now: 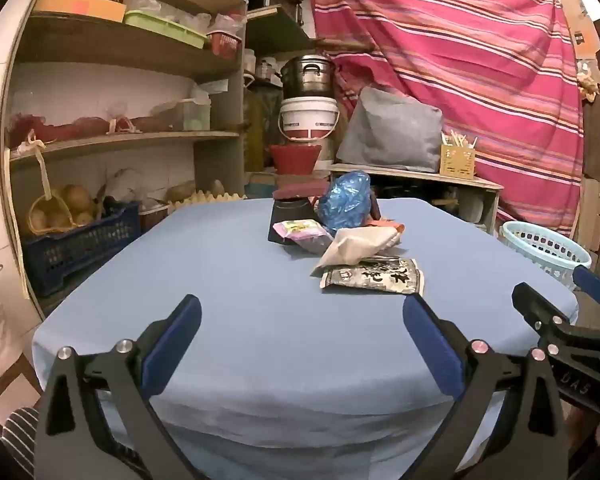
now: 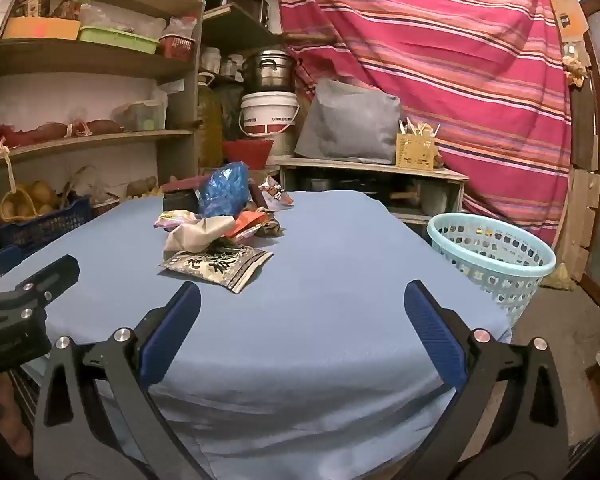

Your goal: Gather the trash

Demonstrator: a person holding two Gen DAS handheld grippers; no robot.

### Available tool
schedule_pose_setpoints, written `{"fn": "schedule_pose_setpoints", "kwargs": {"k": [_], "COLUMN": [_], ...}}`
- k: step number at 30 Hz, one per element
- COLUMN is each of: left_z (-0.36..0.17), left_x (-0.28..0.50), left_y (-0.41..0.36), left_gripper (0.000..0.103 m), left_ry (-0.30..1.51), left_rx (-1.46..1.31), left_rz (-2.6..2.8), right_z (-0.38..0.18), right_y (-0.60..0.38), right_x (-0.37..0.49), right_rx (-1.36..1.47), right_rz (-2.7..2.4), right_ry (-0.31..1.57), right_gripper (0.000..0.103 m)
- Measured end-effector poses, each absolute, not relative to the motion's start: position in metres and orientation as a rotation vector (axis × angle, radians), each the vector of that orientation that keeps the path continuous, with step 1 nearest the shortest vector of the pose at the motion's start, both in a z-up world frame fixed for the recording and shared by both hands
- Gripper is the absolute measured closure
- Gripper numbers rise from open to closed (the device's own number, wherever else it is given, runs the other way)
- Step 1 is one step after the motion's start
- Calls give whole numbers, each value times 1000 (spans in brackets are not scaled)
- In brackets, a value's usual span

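Left tool (image 1: 302, 316) and right tool (image 2: 302, 304) gape wide, empty.

Striped red cloth (image 1: 460, 60) hanging behind, wooden shelves (image 1: 120, 56), metal pot (image 1: 306, 74) on white bucket (image 1: 308, 118), grey cushion (image 1: 392, 130)

Right gripper body (image 1: 572, 364): at four o'clock in my left wrist view I read "UA5" in pale letters on its black casing.
Flat black-and-silver foil packet (image 1: 374, 278): large pale brush-style characters across its face, too warped for me to read.
White plastic bucket with red band (image 1: 309, 118): a dark printed strip, at twelve o'clock, too small to read.
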State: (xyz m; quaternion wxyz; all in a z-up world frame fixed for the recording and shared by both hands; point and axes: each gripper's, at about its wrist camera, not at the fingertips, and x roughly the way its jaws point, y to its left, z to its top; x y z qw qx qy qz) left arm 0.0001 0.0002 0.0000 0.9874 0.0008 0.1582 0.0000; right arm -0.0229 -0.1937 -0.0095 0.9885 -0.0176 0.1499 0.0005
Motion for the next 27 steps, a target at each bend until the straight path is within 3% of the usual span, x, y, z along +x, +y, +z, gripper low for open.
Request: {"fn": "schedule_pose_setpoints", "kwargs": {"k": [27], "left_z": [2], "left_x": [-5], "left_y": [-3], "left_gripper": [5], "left_ry": [305], "left_rx": [20], "left_rz": [-6], "right_z": [-12], "right_y": [-196], "right_x": [-22], "right_rx": [-24], "right_rz": [5], "right_ry": [296], "right_gripper": [4]}}
